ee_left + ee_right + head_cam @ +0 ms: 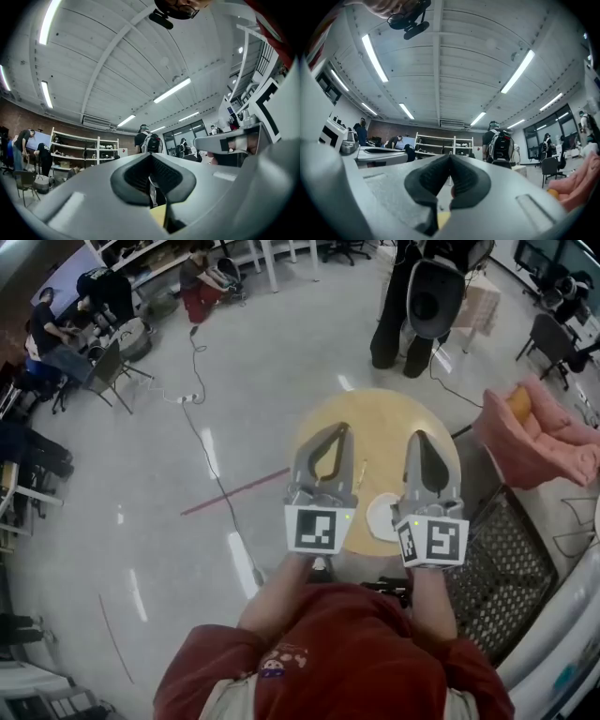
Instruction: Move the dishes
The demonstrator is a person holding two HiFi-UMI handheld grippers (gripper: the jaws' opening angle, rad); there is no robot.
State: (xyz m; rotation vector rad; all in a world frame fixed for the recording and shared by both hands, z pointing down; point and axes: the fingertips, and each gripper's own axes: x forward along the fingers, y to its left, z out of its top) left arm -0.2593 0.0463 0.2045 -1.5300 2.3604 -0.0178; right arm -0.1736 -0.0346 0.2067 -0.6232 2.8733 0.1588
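Left claw (pixel 339 430): jaws are pressed together with nothing between them; only the room is seen past the pads in its own view. Right claw (pixel 419 439): likewise closed flat and empty. Both are held side by side above the round wooden tabletop (pixel 375 418), tipped slightly upward, and nothing is touched.

A small white plate (pixel 380 518) is seen on the near part of the tabletop, between the two claws and partly hidden under the right one. No other dish can be made out. A black mesh basket (pixel 511 568) is placed just right of the tabletop, with a pink cloth (pixel 544 442) beyond it.

The step is judged as the start: the plate is not yet grasped.

For the next move, one claw would have to be opened, tilted nose-down to the plate's rim and closed on the edge. The right claw is nearest. The rim looks thin and low, so a shallow approach is probably needed. No destination is given; the basket is only a guess.
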